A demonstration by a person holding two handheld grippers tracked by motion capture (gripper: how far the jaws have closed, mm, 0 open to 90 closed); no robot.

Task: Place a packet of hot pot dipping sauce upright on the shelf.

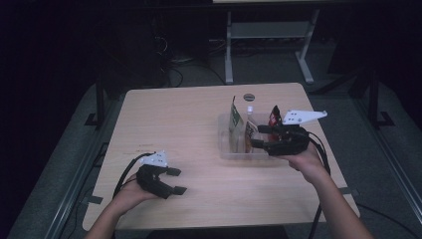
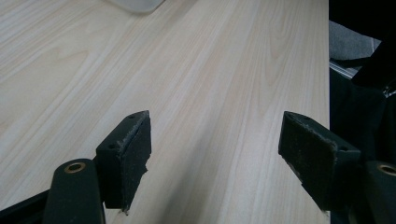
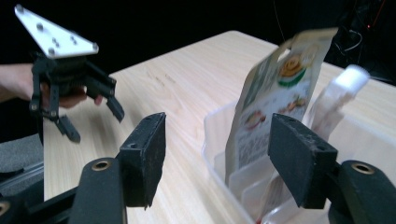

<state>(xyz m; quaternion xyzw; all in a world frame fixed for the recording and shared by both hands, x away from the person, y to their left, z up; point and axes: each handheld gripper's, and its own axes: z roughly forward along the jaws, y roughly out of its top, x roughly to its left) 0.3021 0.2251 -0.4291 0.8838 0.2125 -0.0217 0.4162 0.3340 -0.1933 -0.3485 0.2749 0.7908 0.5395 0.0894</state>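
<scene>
With snack pouches [image 1: 236,121] standing in the clear bin [image 1: 225,149], the released right gripper [image 1: 260,136] hovers beside it, left gripper [image 1: 175,180] idle, open.

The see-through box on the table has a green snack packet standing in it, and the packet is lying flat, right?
Not quite. The green snack packet is not lying flat; it stands upright on its edge in the see-through box on the table. The right gripper view shows it best, and the high view agrees.
</scene>
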